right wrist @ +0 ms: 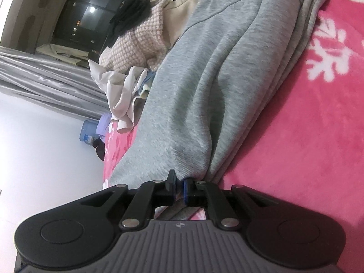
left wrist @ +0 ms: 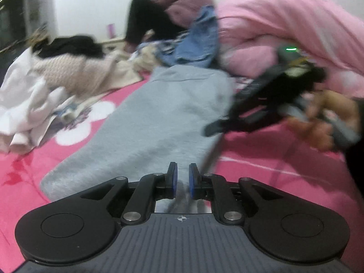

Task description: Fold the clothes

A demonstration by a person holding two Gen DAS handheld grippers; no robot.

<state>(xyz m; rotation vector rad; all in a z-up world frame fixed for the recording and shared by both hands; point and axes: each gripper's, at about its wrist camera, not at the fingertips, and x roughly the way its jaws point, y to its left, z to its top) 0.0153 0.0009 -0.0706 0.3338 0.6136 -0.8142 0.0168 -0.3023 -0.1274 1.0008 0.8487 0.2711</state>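
You are pinching the near hem of the grey sweatpants (right wrist: 204,79), lying toward twelve o'clock on the pink bedspread (right wrist: 307,136), with the right gripper (right wrist: 179,183) clamped; the left gripper (left wrist: 182,179) is nearly together, its grip uncertain. Next: carrying the hem toward the waistband.

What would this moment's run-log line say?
stage: fold underway | left gripper: shut on grey sweatpants hem | right gripper: shut on grey sweatpants | surface: pink blanket

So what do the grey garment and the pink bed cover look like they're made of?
Grey garment: looks like heathered cotton-blend sweatshirt knit, matte; fine flecked weave, soft thick folds. Pink bed cover: likely plush fleece, fuzzy nap with slight sheen, white flower print.
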